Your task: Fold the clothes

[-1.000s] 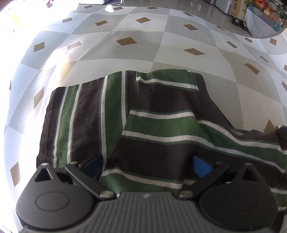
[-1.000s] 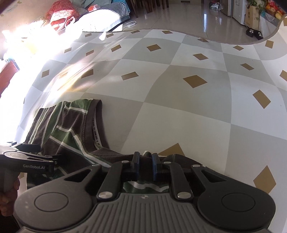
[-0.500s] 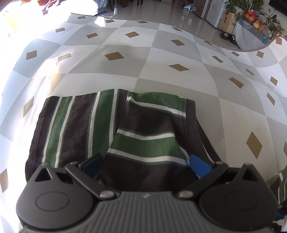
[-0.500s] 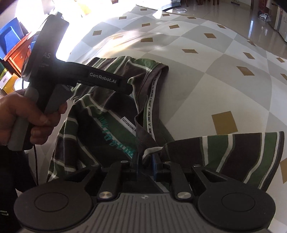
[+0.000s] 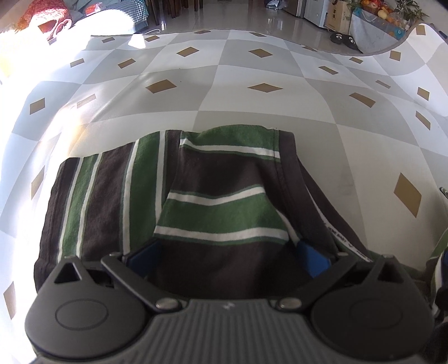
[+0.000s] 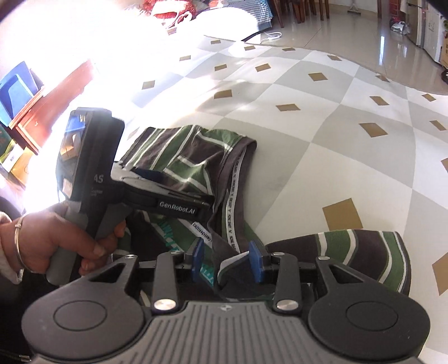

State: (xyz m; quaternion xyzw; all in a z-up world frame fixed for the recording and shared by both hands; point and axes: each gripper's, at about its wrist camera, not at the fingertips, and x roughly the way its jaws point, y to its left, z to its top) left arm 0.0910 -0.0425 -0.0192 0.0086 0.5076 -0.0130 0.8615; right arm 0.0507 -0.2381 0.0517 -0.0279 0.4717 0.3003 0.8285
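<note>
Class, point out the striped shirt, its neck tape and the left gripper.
striped shirt (image 5: 218, 212), left wrist view, green stripe.
neck tape (image 6: 233, 193), right wrist view, printed band.
left gripper (image 6: 156, 179), right wrist view, between fingertips.

Grey-and-white checked mat (image 5: 252, 117) with tan diamonds spreads ahead of claw. Beyond its curved edge, glossy tiled floor (image 6: 336, 30). Far right of claw: slippers (image 5: 343, 39), fruit box (image 5: 375, 11). Far left: red wooden furniture (image 6: 53, 92), blue bin (image 6: 16, 89), hard sun glare. Chair legs (image 6: 305, 11) straight ahead.
</note>
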